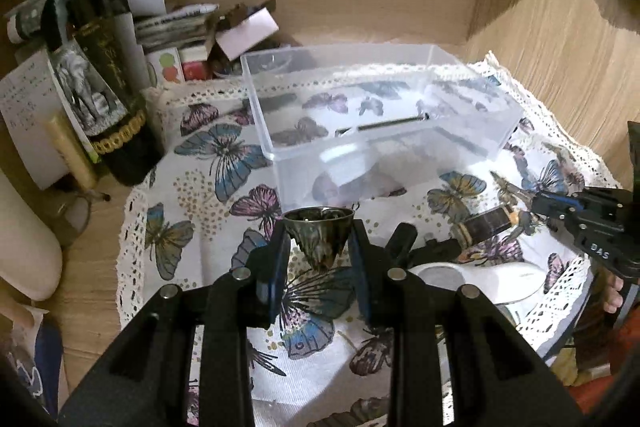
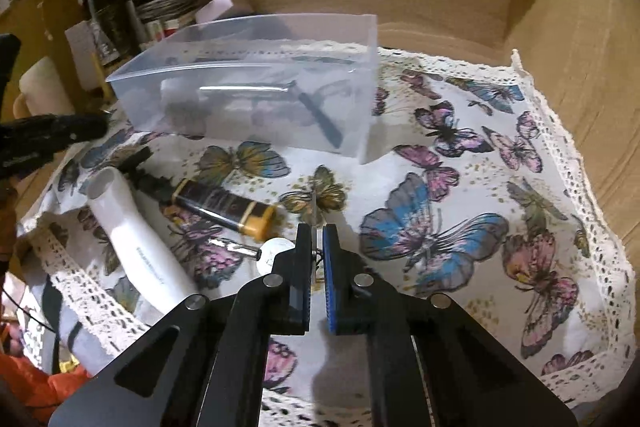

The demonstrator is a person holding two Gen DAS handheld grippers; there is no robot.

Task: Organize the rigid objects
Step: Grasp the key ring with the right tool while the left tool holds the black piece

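My left gripper [image 1: 319, 243] is shut on a small dark metal cone-shaped cup [image 1: 319, 233] and holds it above the butterfly cloth, just in front of the clear plastic box [image 1: 472, 151]. A thin dark rod [image 1: 384, 125] lies inside the box. My right gripper [image 2: 317, 231] is shut on a thin flat metal piece [image 2: 315, 207] that sticks out forward between the pads; it also shows at the right of the left wrist view [image 1: 532, 203]. The box [image 2: 360, 91] stands beyond it, with a dark tool [image 2: 324, 121] inside.
On the cloth [image 2: 460, 187] lie a white curved handle [image 2: 136, 243], a dark tube with a yellow cap [image 2: 228, 207] and a key with a white tag [image 2: 260, 251]. A wine bottle [image 1: 96, 83], papers and boxes crowd the back left. Wooden walls enclose back and right.
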